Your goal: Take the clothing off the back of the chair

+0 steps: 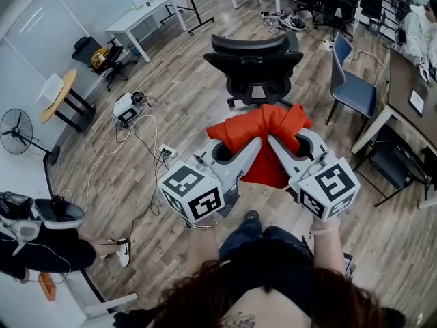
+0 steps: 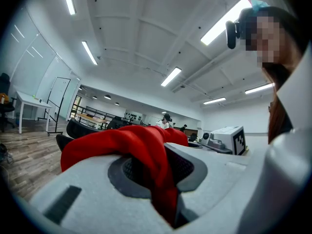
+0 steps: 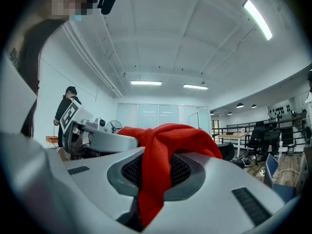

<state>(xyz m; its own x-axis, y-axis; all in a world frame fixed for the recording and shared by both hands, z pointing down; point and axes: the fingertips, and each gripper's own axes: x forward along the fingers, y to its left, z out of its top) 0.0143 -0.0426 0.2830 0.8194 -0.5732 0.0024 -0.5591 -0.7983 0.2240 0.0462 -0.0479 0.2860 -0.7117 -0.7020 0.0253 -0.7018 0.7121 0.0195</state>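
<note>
A red garment point(image 1: 263, 139) hangs bunched between my two grippers, in the air in front of the black office chair point(image 1: 254, 63), whose back is bare. My left gripper point(image 1: 254, 145) is shut on the cloth from the left. My right gripper point(image 1: 274, 144) is shut on it from the right, and the two tips nearly meet. In the left gripper view the red cloth point(image 2: 131, 140) drapes over the jaws and is pinched in the slot of the left gripper point(image 2: 163, 179). The right gripper view shows the same: a red fold point(image 3: 163, 150) is clamped in the right gripper point(image 3: 151, 184).
A blue chair point(image 1: 351, 84) and a dark desk point(image 1: 403, 80) stand to the right. On the left are a white table point(image 1: 143, 16), a round wooden table point(image 1: 58, 94), a fan point(image 1: 17, 132) and a power strip point(image 1: 166, 152) with cables. A seated person's shoe point(image 1: 123, 251) is at lower left.
</note>
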